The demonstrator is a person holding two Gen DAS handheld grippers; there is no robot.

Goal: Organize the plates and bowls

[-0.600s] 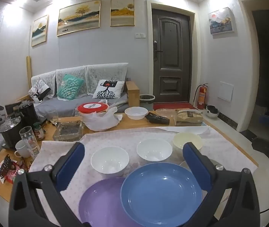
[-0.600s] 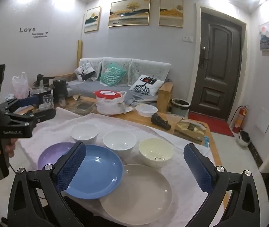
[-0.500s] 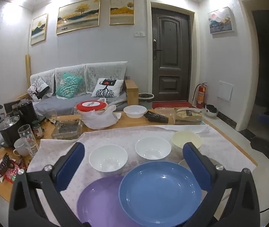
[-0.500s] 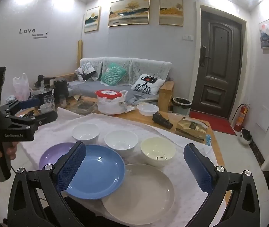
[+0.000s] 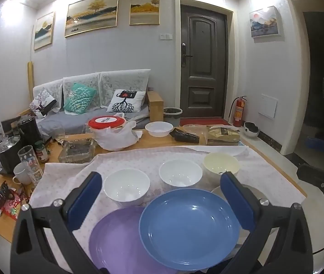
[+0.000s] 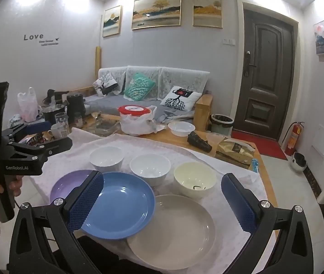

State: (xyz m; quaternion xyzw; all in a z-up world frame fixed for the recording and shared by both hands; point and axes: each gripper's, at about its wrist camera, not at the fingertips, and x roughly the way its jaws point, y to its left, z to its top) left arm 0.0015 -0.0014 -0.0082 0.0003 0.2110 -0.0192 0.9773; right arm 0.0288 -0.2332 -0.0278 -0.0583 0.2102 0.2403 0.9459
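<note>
A wooden bench [image 6: 259, 159] draped with a pale dotted cloth [image 5: 66, 175] carries the dishes. Along the near edge lie three shallow round plates: a lilac plastic plate [image 5: 116, 242] on the left, a glossy blue plate [image 5: 189, 228] in the middle whose rim overlaps the lilac one, and a wide beige plate [image 6: 173, 230] on the right, its left rim tucked under the blue plate's edge. Behind them stands a row of three bowls, apart from one another: a white round bowl [image 5: 126, 187] on the left, a second white bowl [image 5: 180, 175] in the centre, and a cream bowl [image 6: 195, 180] with a small dark mark inside on the right.

The left tool [image 5: 162, 196] hangs above the blue plate with its blue-padded jaws spread wide and nothing between them. The right tool [image 6: 162, 196] hovers over the blue and beige plates, likewise fully spread and empty. In the right wrist view a hand [image 6: 0, 185] grips the handle of the left tool at the left edge.
</note>
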